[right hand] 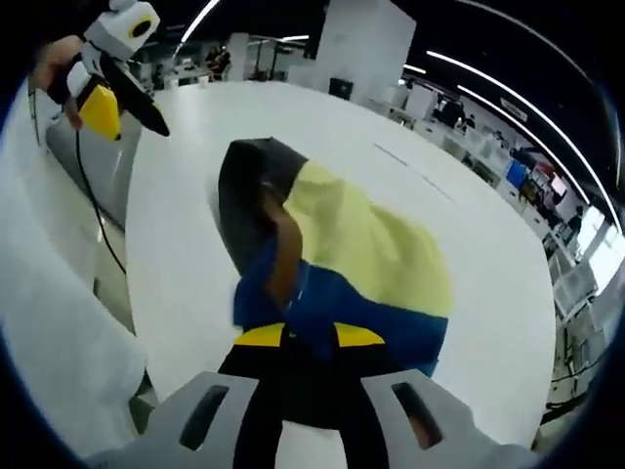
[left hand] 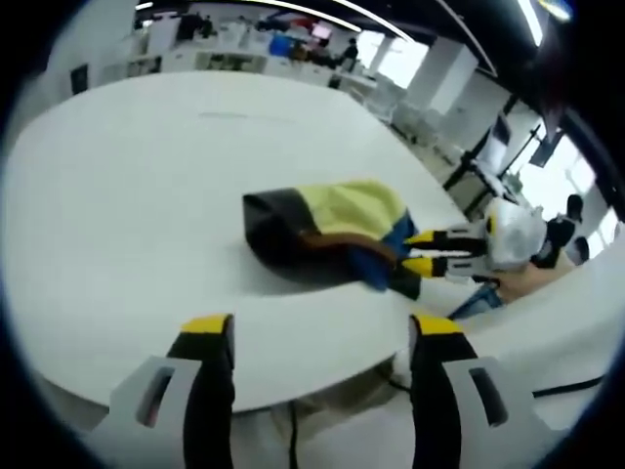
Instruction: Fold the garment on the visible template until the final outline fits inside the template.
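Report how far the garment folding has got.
Done: the garment lies partly bunched on the white table. In hand: the right gripper is shut on its blue edge; the left gripper hangs open off the table edge. Left: flattening into a neat fold; no template outline is discernible.

A wide white counter (left hand: 127, 195) with a rounded edge carries 1 crumpled garment (left hand: 327, 234) of yellow, blue, black and brown cloth, lying bunched near the counter's edge, with bare white surface spreading around it on the far side.
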